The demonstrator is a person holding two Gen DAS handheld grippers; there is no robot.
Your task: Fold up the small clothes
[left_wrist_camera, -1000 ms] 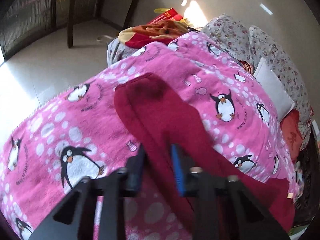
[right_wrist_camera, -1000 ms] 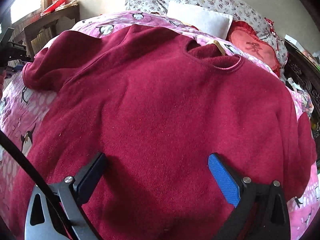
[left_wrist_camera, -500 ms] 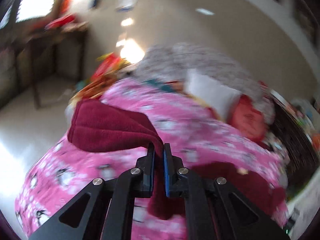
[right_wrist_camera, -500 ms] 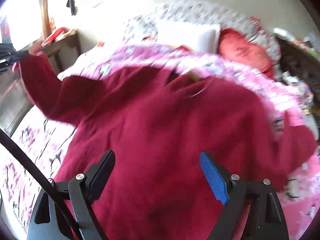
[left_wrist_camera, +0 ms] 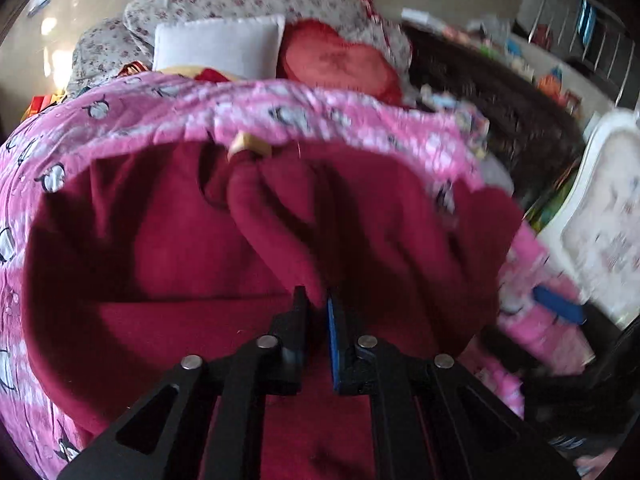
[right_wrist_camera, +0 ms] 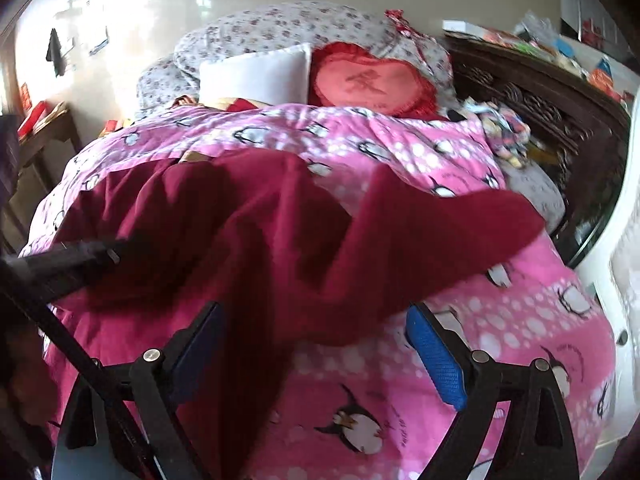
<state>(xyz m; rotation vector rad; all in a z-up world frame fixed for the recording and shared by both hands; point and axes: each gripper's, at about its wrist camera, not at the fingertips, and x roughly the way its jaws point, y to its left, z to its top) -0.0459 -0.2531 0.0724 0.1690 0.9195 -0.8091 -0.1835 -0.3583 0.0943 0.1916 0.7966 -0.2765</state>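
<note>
The left tongs (left_wrist_camera: 318, 306) are clamped on the maroon sweater's (left_wrist_camera: 168, 240) sleeve (left_wrist_camera: 272, 224), carrying it across the body. The right tongs (right_wrist_camera: 316, 344) hover apart over the sweater's near right edge. Next, I judge, lay the sleeve flat and let go.

Open pink blanket (right_wrist_camera: 460, 384) is left free beside the red sweater (right_wrist_camera: 248, 232); pillows (right_wrist_camera: 256, 74) block beyond.

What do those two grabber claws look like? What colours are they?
Both are black frames with triangle-shaped holes and shiny silver bolts. The left gripper has one black finger and one bright blue finger pad. The right gripper has a ridged blue pad too, plus a dark one.
</note>
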